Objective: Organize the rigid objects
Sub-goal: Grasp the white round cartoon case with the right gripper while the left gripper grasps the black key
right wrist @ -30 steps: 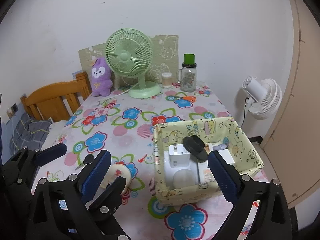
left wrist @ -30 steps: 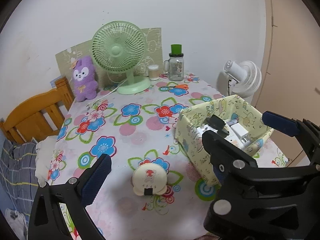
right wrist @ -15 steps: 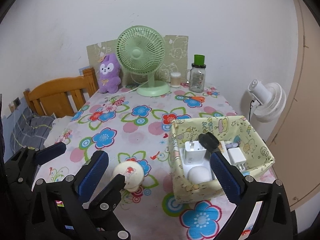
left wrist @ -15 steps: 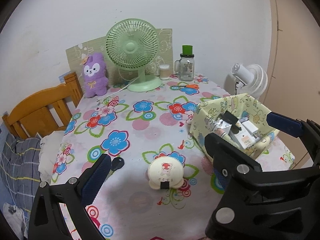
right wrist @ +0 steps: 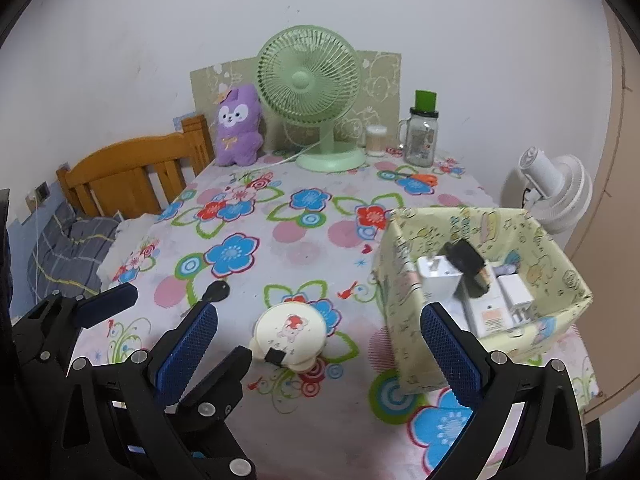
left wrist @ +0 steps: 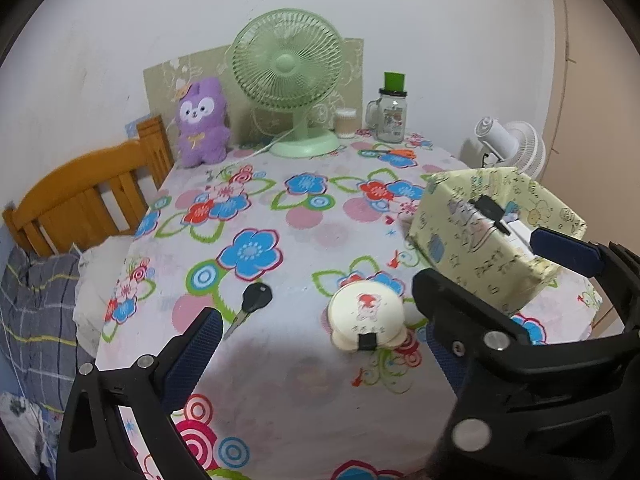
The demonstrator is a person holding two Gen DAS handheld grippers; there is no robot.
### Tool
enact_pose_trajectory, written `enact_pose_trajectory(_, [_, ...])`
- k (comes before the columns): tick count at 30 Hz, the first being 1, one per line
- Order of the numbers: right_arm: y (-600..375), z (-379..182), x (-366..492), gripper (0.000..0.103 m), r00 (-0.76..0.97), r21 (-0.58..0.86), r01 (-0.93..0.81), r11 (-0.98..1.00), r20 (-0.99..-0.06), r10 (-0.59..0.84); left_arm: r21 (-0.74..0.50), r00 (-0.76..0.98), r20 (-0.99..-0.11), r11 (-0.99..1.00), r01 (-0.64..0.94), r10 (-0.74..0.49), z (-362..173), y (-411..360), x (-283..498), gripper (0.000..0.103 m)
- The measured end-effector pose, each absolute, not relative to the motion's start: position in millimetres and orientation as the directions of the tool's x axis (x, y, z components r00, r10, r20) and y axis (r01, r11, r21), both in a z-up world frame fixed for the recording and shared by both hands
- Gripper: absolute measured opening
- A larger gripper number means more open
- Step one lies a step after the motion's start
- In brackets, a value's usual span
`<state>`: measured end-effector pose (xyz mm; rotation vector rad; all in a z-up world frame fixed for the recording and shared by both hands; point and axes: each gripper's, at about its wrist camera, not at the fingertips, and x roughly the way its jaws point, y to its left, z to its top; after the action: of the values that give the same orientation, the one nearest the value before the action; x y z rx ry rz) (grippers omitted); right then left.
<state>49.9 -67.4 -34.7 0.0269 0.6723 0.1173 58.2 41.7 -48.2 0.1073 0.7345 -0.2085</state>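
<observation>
A cream round gadget with a bear print [left wrist: 366, 316] lies on the flowered tablecloth near the front; it also shows in the right wrist view [right wrist: 290, 331]. A black key [left wrist: 252, 303] lies left of it, also seen in the right wrist view [right wrist: 212, 294]. A yellow patterned box [right wrist: 486, 288] at the right holds white chargers [right wrist: 438, 280] and a black item [right wrist: 466, 262]; it shows in the left wrist view too [left wrist: 492, 232]. My left gripper [left wrist: 316, 344] is open and empty above the table's front. My right gripper [right wrist: 320, 344] is open and empty, the gadget between its fingers' lines.
At the back stand a green fan [left wrist: 290, 80], a purple plush [left wrist: 202, 122], a glass jar with a green lid [left wrist: 392, 110] and a small cup [left wrist: 346, 123]. A wooden headboard [left wrist: 86, 196] is at the left, a white fan [left wrist: 510, 148] at the right.
Both grippers have drawn back and to the left; the table looks farther and the key has come into the left wrist view. Both stay open and empty.
</observation>
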Motion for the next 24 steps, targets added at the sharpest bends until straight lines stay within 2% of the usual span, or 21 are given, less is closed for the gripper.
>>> enact_pose_trajectory(6, [-52.7, -47.9, 57.5, 0.103, 0.766, 0.041, -0.112, 0.993, -0.633, 0.112, 0.013, 0.703, -0.699, 0.981, 0.195, -0.131, -64.8, 58.8, 66.6, 0.103])
enact_pose_trajectory(10, [-45.7, -58.2, 63.6, 0.103, 0.750, 0.040, -0.118, 0.992, -0.652, 0.115, 0.054, 0.706, -0.703, 0.982, 0.181, -0.092, -74.9, 63.5, 71.1, 0.103])
enact_pose_trajectory(24, [-29.4, -91.0, 86.1, 0.103, 0.697, 0.045, -0.109, 0.993, -0.709, 0.109, 0.041, 0.657, -0.748, 0.979, 0.197, -0.101, -106.3, 77.7, 90.8, 0.103])
